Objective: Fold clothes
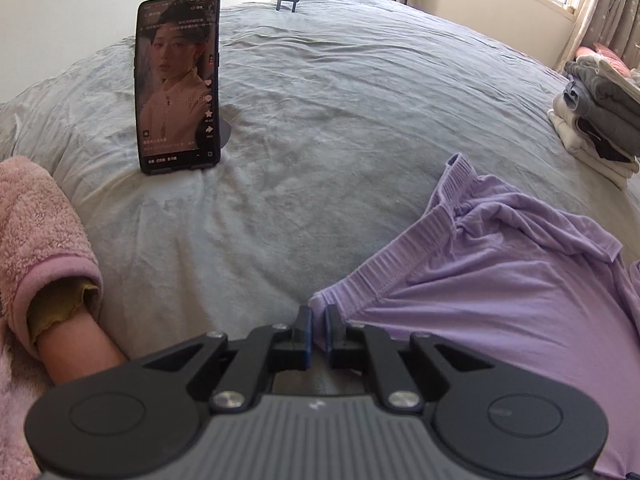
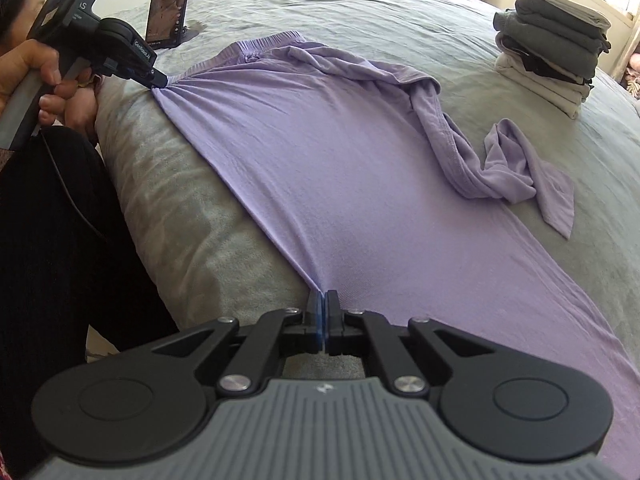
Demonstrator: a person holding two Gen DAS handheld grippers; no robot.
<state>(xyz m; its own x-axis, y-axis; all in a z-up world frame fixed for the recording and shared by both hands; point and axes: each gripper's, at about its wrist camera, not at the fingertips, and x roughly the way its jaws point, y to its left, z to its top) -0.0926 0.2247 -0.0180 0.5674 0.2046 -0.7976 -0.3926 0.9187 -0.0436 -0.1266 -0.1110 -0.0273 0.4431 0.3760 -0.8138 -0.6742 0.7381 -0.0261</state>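
Two grips: both grippers were clamped on one lilac garment at the near edge of the bed, as set out view by view below.
Left wrist view, gripper: the left gripper had its fingers nearly closed, pinching the end of the ribbed waistband of the lilac knit garment.
Left wrist view, surroundings: a black smartphone stood propped upright on the grey rumpled bed cover; a pink fleece sleeve showed at the left.
Left wrist view, pile: a stack of folded grey and cream clothes sat far right on the bed.
Right wrist view, gripper: the right gripper had its fingers shut on the garment's near edge, with cloth gathered into them.
Right wrist view, garment: it lay spread flat and taut between the two grips, its far part bunched and twisted beyond.
Right wrist view, hand: a hand held the left gripper's handle.
Step in hand: judged as straightening the near edge, whether for laying flat or for a fold.
Next move calls for: even tension in both grips; the bunched far part would need smoothing.
Containers: none seen; folded items rested bare on the bed.
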